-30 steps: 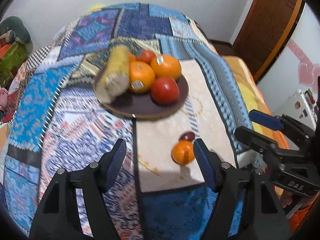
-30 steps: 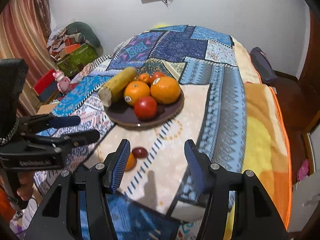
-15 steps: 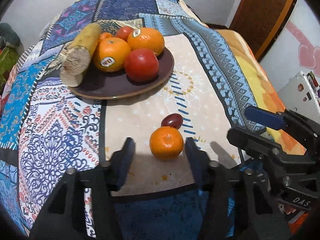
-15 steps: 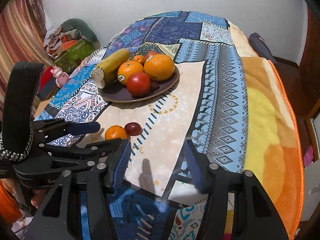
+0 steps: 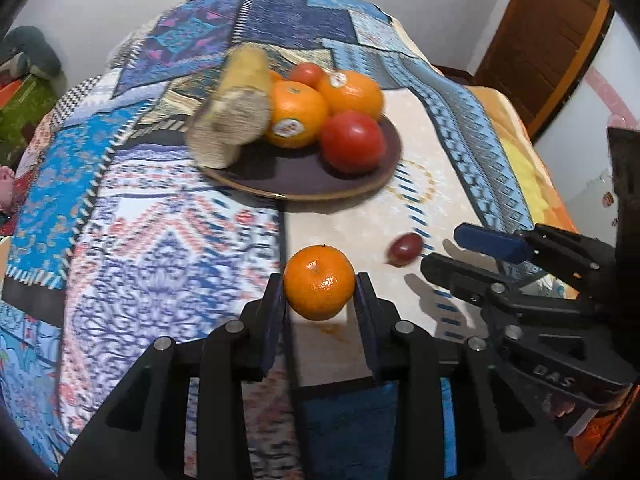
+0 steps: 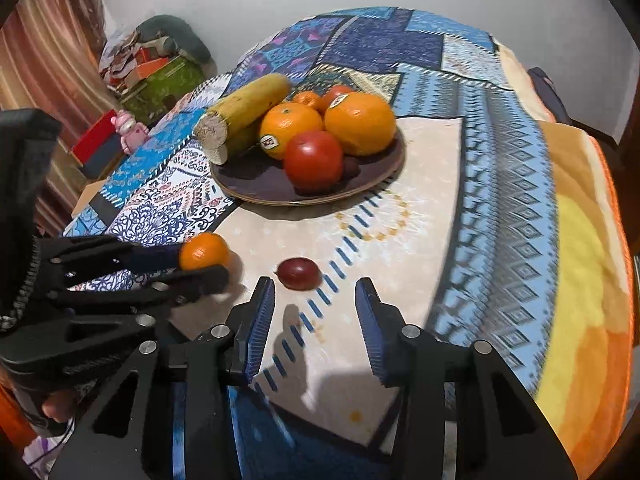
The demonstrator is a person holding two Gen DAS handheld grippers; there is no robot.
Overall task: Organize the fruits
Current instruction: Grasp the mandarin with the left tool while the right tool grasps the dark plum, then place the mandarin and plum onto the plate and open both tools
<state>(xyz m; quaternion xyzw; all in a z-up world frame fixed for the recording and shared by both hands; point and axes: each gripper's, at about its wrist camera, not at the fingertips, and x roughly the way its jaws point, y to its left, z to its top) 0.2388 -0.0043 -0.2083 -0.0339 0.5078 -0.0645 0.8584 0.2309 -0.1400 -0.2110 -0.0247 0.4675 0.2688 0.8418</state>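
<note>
My left gripper [image 5: 319, 290] is shut on a small mandarin [image 5: 319, 282] and holds it just above the patterned cloth; the mandarin also shows in the right wrist view [image 6: 203, 251]. A dark red grape [image 6: 299, 273] lies on the cloth just ahead of my right gripper [image 6: 315, 300], which is open and empty; the grape also shows in the left wrist view [image 5: 406, 248]. The dark plate [image 6: 256, 184] holds two oranges [image 6: 359, 123], a red tomato [image 6: 314, 160], a yellow corn cob [image 6: 244, 112] and smaller fruit behind.
The patterned cloth [image 6: 500, 168] covers the rounded table and drops off at the near edge. An orange-yellow blanket [image 6: 580, 280] lies to the right. Boxes and a pink toy [image 6: 128, 130] sit beyond the left side.
My left gripper closed on the mandarin and lifted it slightly left of the grape. My right gripper moved forward and lower, so the grape is now just ahead of its fingers.
</note>
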